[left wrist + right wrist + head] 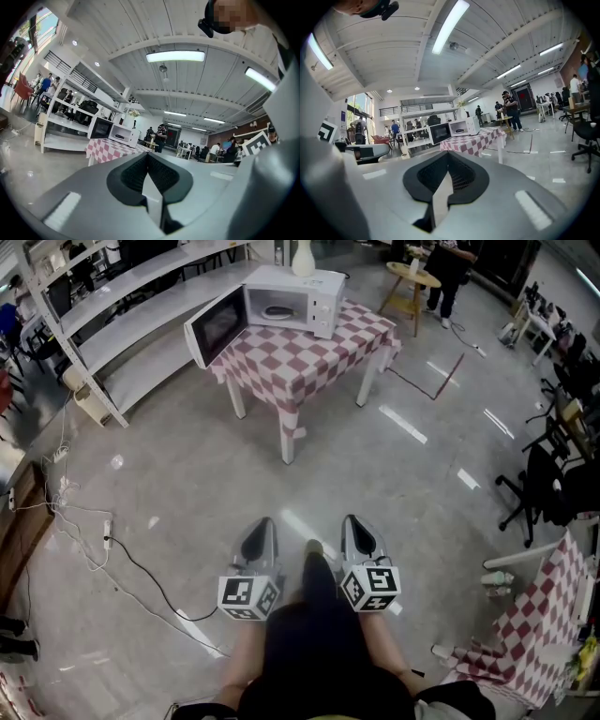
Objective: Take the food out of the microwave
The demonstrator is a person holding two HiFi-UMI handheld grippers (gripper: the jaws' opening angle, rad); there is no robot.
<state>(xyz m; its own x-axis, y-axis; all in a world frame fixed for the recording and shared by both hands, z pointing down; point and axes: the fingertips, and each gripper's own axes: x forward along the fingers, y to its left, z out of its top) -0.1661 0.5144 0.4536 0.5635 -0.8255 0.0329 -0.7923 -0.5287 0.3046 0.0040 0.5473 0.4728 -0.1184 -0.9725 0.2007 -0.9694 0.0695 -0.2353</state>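
White shelving (141,296) is seen along the wall at far left, and cables (94,540) are strewn over the floor (187,474) below it. Right of the shelving, a table (309,357) draped in a red-and-white checked cloth is set well ahead of the person. A white microwave (281,301) is stood on the table's far side, its door (217,326) swung wide open to the left. The food (278,310) is seen inside the cavity as a dark dish; what lies on it cannot be made out. A pale vase (303,259) is stood on top of the microwave.

Nearer, low in the head view, the left hand-held gripper (264,523) is held out toward the table and well apart from it. Its jaws are pressed together with nothing between them, as is shown plainly in the left gripper view. Just to its right, the right hand-held gripper (350,521) is held alongside, likewise pointed at the table. Its jaws are closed too and nothing is gripped. In both gripper views the microwave and its open door are framed above the closed jaw tips.

Further right, a round table (412,277) is placed beyond the checked one, with a person (448,268) stood beside it. Black chairs (548,484) are lined along the right edge, and a second checked cloth (534,615) is seen at lower right.
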